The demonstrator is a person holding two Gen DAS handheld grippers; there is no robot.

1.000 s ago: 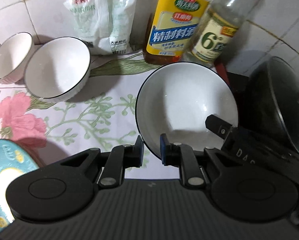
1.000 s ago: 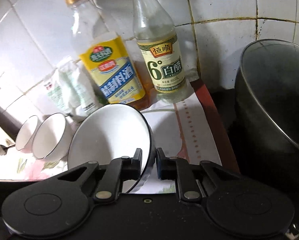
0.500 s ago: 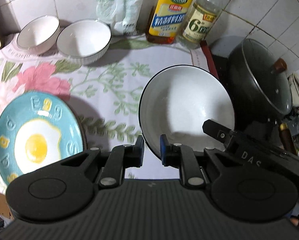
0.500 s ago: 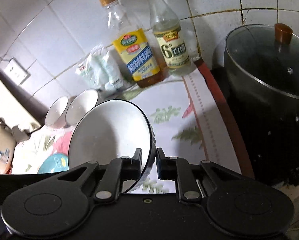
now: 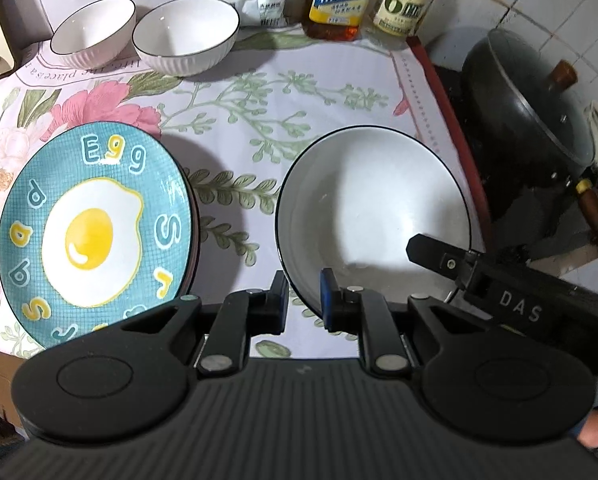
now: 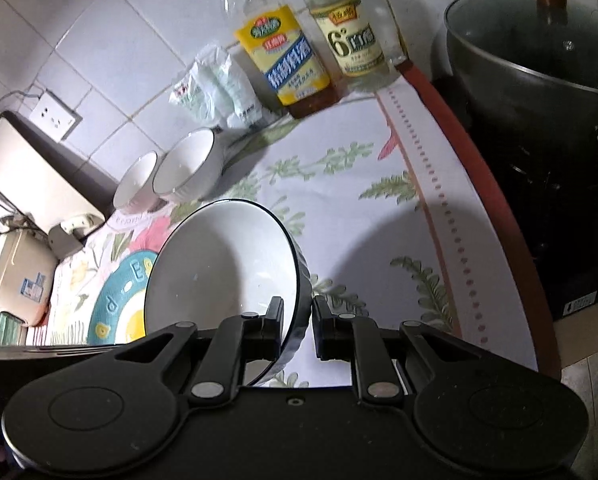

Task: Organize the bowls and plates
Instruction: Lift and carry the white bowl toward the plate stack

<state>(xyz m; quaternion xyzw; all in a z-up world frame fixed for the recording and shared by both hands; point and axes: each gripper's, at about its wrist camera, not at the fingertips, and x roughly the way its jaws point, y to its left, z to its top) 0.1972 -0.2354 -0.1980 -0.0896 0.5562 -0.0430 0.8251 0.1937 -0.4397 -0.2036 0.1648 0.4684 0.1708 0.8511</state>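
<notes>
You have the large white bowl with the dark rim [image 5: 373, 216] pinched from two sides. Your left gripper [image 5: 302, 300] is clamped narrow on its rim at the bowl's 7 o'clock, one finger inside and one outside. Your right gripper [image 6: 297, 322] is clamped the same way across the rim on the opposite side; in the left wrist view it enters at the bowl's 4 o'clock. The bowl hangs tilted above the floral tablecloth [image 5: 259, 92], at 3 o'clock from the blue egg plate [image 5: 95, 232].

Judging by its look, this is glazed ceramic: stiff, fairly heavy for its size, slick under the pads and liable to chip if it meets the plate hard. The rim is the only place to hold, so keep both pinches square.

The two smaller ribbed white bowls [image 5: 187, 36] sit at 11 o'clock near the tiled wall, touching or nearly so. You cannot see the large bowl's underside or its clearance from the cloth. The egg plate's near edge is cut off by your gripper body, and dark edges under it hint at more plates, count unclear.
</notes>
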